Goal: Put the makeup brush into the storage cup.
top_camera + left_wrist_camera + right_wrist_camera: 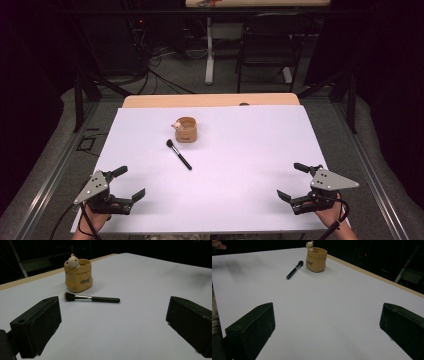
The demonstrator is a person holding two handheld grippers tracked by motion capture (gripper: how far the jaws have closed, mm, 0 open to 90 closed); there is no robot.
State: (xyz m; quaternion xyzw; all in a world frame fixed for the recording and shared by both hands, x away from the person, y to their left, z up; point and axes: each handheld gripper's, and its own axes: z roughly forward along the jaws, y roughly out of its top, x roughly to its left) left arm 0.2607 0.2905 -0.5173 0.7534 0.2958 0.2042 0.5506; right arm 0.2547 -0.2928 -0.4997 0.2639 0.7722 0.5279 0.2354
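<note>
makeup brush (pixel 178 154) — light, stiff, thin handle, likely slick; grasp mid-handle. lies near pouch-shaped holder (pixel 186 129). left gripper (pixel 131 184), right gripper (pixel 288 182) — jaws wide, empty.

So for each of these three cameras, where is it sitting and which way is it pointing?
High view: above the near table edge, looking forward and down; left gripper, right gripper, both hands show.
Left gripper view: rides that gripper, between open jaws, toward brush and pouch.
Right gripper view: between its open jaws, toward the same two.
Shared: brush, pouch, white table.
</note>
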